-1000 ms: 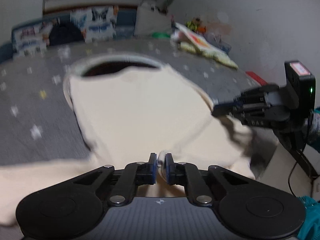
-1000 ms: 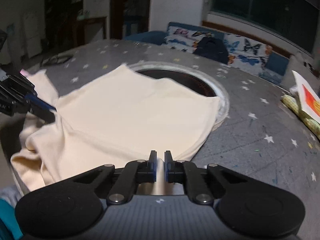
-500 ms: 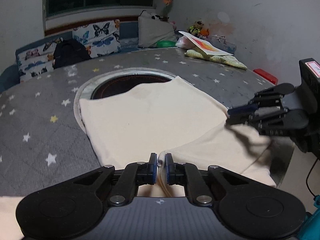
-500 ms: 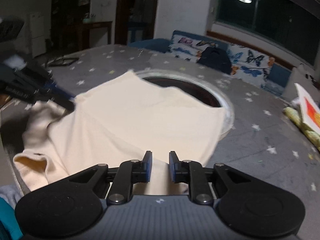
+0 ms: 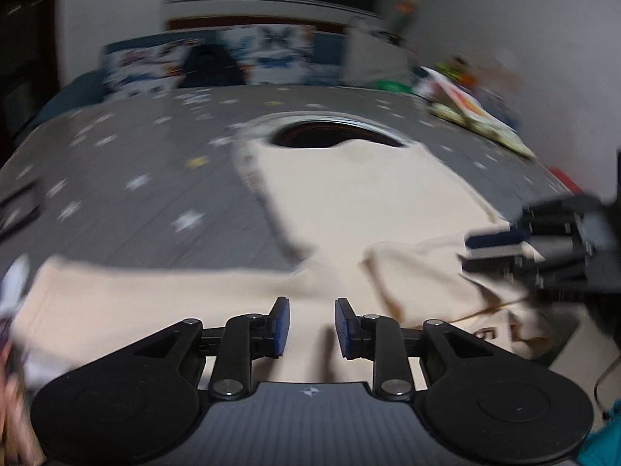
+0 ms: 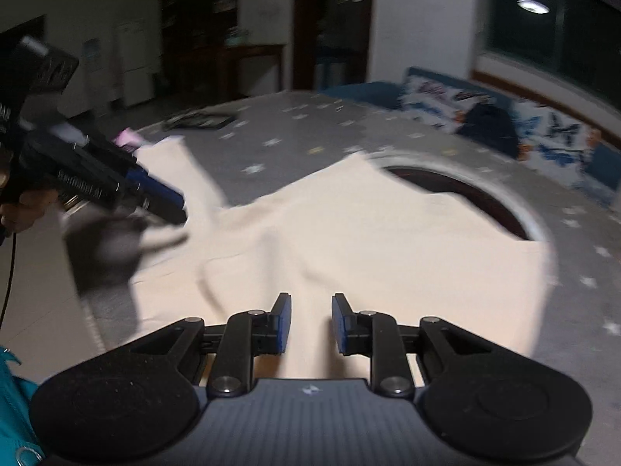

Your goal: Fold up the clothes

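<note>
A cream garment (image 5: 349, 202) lies spread on the grey star-patterned table (image 5: 136, 178), its far edge over the round hole (image 5: 330, 138). A sleeve (image 5: 116, 295) stretches out to the left in the left wrist view. My left gripper (image 5: 311, 326) is open just above the near hem with nothing between its fingers. My right gripper (image 6: 310, 322) is also open over the same garment (image 6: 349, 233). In the right wrist view the left gripper (image 6: 155, 198) shows at the left, above the sleeve (image 6: 170, 163). Both views are motion-blurred.
A butterfly-patterned sofa with a dark bag (image 5: 209, 66) lines the far side. A book and cushion (image 5: 473, 116) lie at the table's far right. A dark flat item (image 6: 198, 120) rests on the table's far left. A red object (image 5: 566, 180) sits by the right edge.
Both grippers have opened and let go of the cream garment. The left one swung left, so a sleeve now shows stretched out; the right gripper opened first, half a second ago.
</note>
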The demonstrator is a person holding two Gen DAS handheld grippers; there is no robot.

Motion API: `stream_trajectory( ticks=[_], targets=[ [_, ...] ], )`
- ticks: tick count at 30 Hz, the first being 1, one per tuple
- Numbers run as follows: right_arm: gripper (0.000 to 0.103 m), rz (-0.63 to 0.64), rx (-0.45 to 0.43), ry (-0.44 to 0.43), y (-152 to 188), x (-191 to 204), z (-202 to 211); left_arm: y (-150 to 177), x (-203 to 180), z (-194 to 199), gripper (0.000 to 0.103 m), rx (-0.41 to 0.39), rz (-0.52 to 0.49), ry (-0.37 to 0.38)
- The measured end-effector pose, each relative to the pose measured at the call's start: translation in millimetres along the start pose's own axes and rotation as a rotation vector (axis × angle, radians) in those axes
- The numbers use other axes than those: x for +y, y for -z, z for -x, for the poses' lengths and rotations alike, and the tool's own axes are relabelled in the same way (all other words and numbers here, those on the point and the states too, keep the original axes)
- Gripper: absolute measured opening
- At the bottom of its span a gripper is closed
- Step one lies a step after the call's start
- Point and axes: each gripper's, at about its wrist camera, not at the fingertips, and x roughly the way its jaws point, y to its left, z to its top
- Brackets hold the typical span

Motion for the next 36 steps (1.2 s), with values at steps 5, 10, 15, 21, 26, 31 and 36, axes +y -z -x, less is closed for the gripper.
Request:
stream_trajectory(
  ticks=[5, 10, 15, 21, 26, 31, 36],
  targets=[
    [0.023, 0.032, 0.013, -0.028, -4.9, 12.0, -11.1, 16.7, 33.7, 27.0, 0.033, -0.043, 0.185, -0.13],
    [0.025, 0.045, 0.029, -0.038, -5.4, 13.4, -9.0, 18.4, 67.5, 36.7, 0.039, -0.077, 0.354, -0.253],
    [0.031, 0.026, 0.026, -0.039, -0.2, 16.1, -6.6, 13.3, 89.4, 28.8, 0.045, -0.069, 0.47, -0.325],
    [0.035, 0.022, 0.024, -0.039, -1.8, 15.4, -7.2, 6.2, 104.4, 16.5, 0.044, -0.062, 0.567, -0.376],
    [0.039, 0.008, 0.02, -0.04, 1.1, 12.2, -4.8, 8.0, 104.6, 23.0, 0.044, -0.081, 0.636, -0.441],
    [0.041, 0.003, 0.015, -0.044, 2.0, 10.5, -5.1, 8.8, 112.6, 24.5, 0.043, -0.103, 0.668, -0.477],
    [0.041, -0.002, 0.012, -0.045, 1.1, 10.9, -6.8, 6.1, 113.3, 15.6, 0.042, -0.109, 0.645, -0.498]
  ],
)
